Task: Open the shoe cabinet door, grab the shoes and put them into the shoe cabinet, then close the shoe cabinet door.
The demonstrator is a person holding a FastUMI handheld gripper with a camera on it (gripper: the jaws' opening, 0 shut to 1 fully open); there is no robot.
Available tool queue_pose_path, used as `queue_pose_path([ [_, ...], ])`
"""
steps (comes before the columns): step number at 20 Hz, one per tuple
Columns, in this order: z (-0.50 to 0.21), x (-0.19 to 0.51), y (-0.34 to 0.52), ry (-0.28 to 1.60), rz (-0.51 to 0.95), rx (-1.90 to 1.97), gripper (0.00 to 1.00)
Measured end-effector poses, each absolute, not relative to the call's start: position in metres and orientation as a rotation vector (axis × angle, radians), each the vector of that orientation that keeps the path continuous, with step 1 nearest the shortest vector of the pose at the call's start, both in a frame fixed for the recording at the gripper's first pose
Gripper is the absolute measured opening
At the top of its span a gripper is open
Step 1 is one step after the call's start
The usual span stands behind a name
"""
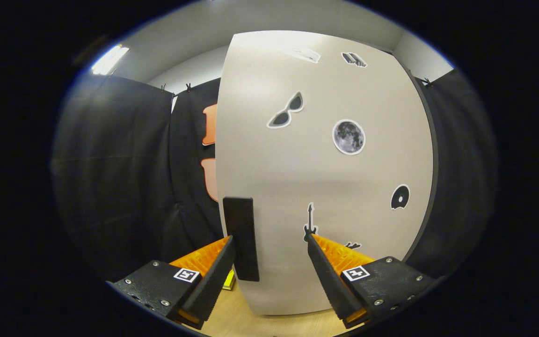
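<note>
The shoe cabinet door [325,178] is a pale beige panel with several stickers on it, standing close in front of me. A black upright handle [240,234] sits near the door's left edge. My gripper [271,239] is open and level with the handle. The handle lies between the fingers, right against the inner side of the left finger [218,271]. The right finger [325,271] stands well apart from it, over the bare door face by a guitar sticker [310,223]. I cannot tell from here whether the door is ajar. No shoes are seen.
Black booth cloth [120,178] hangs to the left of the door and also to its right. A light wooden surface [260,323] runs under the door's lower edge. A small yellow item [229,280] lies on it behind the left finger.
</note>
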State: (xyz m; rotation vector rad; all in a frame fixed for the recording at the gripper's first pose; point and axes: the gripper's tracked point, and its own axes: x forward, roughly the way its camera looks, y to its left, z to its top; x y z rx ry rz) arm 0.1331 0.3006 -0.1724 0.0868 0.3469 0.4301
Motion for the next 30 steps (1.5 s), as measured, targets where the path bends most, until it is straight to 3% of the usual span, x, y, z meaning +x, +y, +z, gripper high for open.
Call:
queue_pose_path([
  [15, -0.030, 0.086, 0.198, 0.084, 0.304, 0.043, 0.95],
  [30, -0.026, 0.061, 0.159, 0.076, 0.172, 0.003, 0.95],
])
